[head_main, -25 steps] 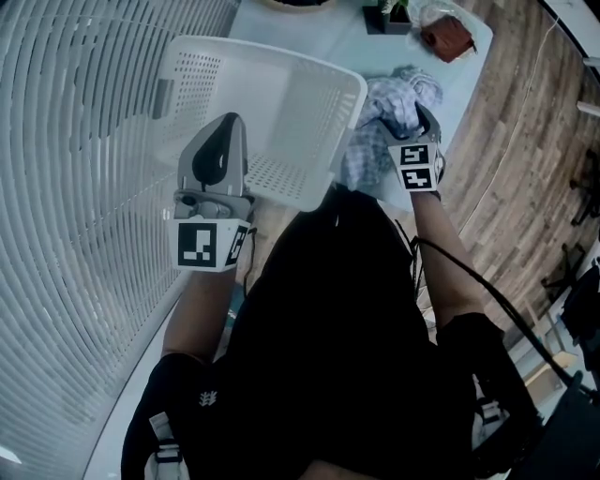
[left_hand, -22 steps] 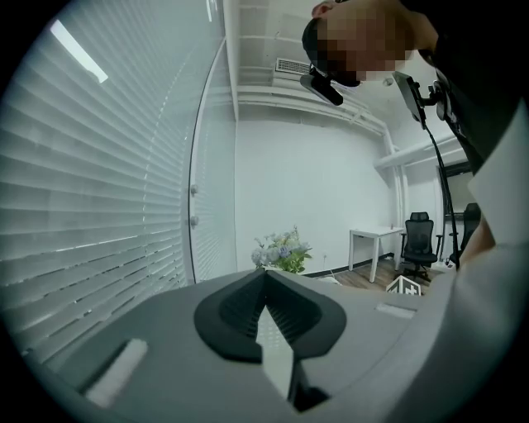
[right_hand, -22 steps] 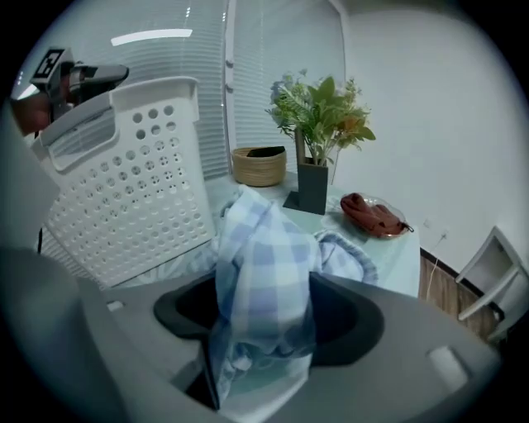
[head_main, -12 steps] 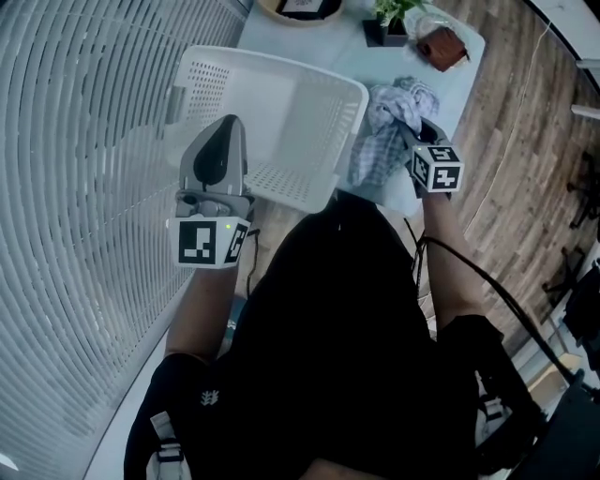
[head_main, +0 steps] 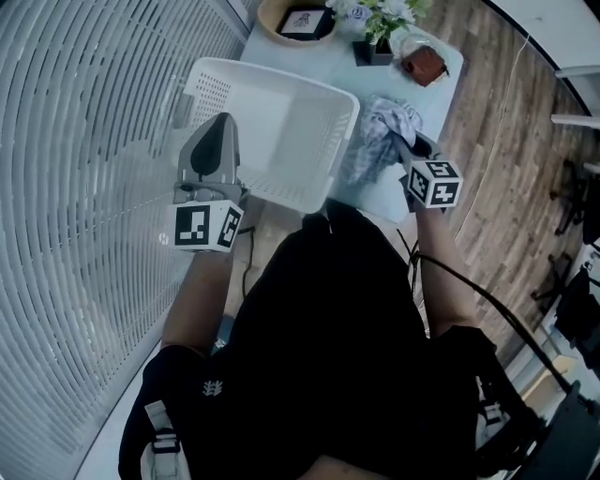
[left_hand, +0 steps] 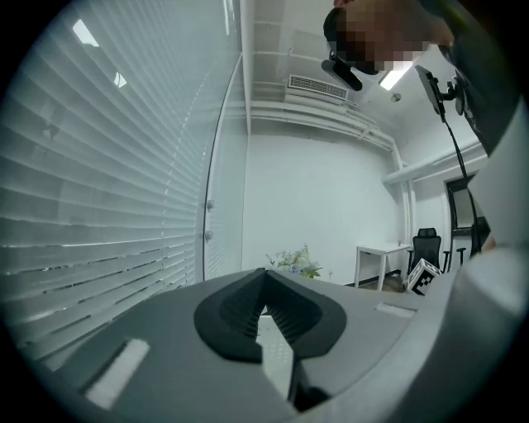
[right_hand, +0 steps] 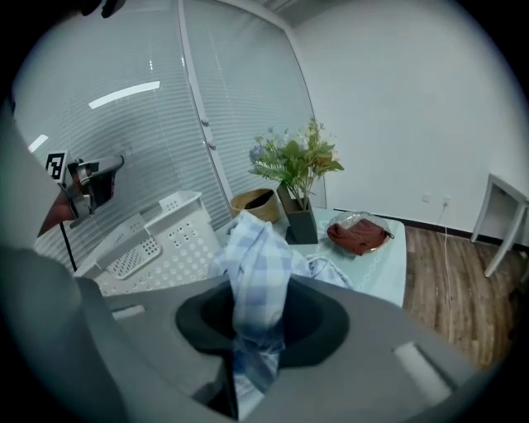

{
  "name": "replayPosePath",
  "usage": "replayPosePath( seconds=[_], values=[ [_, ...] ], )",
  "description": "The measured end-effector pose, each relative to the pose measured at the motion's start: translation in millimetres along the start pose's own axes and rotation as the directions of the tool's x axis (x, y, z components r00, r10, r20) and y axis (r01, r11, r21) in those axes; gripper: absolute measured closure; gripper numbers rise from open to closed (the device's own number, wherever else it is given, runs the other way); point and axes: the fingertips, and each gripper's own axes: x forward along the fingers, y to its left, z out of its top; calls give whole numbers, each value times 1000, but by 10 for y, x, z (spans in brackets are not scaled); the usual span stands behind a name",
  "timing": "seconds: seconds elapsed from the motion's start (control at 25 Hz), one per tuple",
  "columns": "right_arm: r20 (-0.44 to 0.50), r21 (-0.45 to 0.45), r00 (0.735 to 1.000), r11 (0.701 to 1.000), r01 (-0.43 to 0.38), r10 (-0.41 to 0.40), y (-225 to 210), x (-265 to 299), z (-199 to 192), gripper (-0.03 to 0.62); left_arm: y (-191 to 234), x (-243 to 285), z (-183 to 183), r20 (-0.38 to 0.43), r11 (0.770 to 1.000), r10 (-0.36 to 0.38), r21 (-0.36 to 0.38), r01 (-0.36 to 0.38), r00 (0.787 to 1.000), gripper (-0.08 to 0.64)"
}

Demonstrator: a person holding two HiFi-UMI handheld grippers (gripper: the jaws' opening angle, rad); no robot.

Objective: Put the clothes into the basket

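right gripper view: the right gripper (right_hand: 258, 330) is closing its jaws on a blue checked cloth (right_hand: 256, 252), which is pinched between them. the cloth bunches just right of the white basket (head_main: 274, 77) on the pale table (head_main: 424, 96). the left gripper (left_hand: 264, 279) hangs at the basket's near left, jaws together, holding nothing.

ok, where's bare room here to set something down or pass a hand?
The inside of the basket is bare: the widest spot. On the table, a free strip lies between the plaid cloth and the dish holding something red. The far end is crowded: wicker bowl, plant, dish.
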Motion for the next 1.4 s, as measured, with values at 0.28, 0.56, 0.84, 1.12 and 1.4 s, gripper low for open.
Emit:
replayPosePath(
  seconds=[0.28, 0.56, 0.84, 1.12, 1.4],
  values=[
    [65, -29, 998, 999, 24, -22, 31, -319, 283, 499, -99, 12, 154, 47, 1000, -29, 5, 29, 998, 554],
    [119, -55, 992, 998, 44, -37, 8, -663, 578, 499, -238, -24, 377, 84, 999, -47, 7, 47, 995, 554],
    [175, -63, 984, 997, 50, -39, 24, -882, 827, 499, -331, -61, 492, 90, 997, -74, 25, 72, 993, 554],
    [231, -80, 973, 996, 46, -26, 54, -1027, 1038, 499, -381, -102, 597, 113, 997, -75, 37, 71, 991, 554],
    [270, -119, 963, 993, 30, 3, 164, -1141, 1397, 499, -353, -145, 819, 145, 996, -71, 56, 63, 987, 554]
  ],
)
